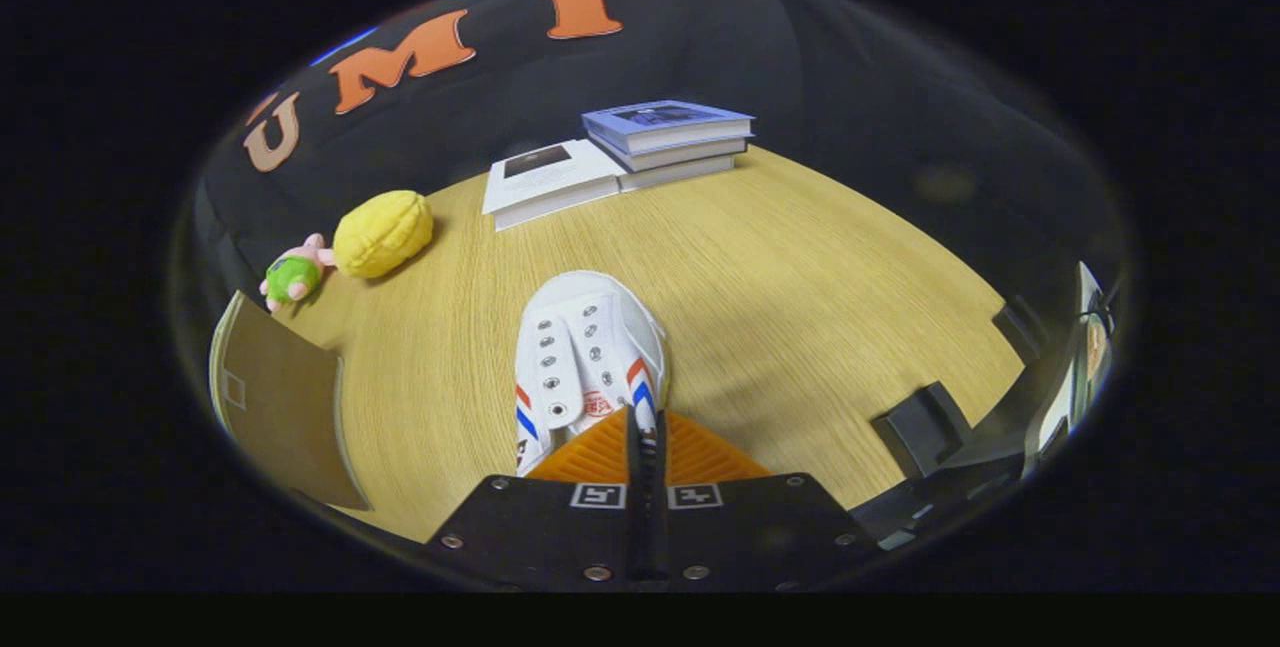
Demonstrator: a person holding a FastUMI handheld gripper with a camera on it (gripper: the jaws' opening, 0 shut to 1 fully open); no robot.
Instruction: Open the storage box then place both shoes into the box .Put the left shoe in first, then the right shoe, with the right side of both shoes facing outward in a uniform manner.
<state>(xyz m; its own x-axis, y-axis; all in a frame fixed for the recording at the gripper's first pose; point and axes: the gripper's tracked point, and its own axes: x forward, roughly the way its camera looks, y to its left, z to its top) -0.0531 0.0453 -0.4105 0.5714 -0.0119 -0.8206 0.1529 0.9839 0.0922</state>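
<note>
The hand-held gripper (647, 437), fingers nearly pressed together, pinches the heel edge of the white sneaker (588, 357) hanging ahead above the worktop (800, 307); so thin a hold could slip.

The gripper (646, 427) pinches the heel end of a white sneaker (585, 362), fingers nearly together, above the wooden table (800, 297). Beyond lie stacked books (668, 139), a yellow plush (383, 233) and a small green-and-pink toy (293, 275).
</note>
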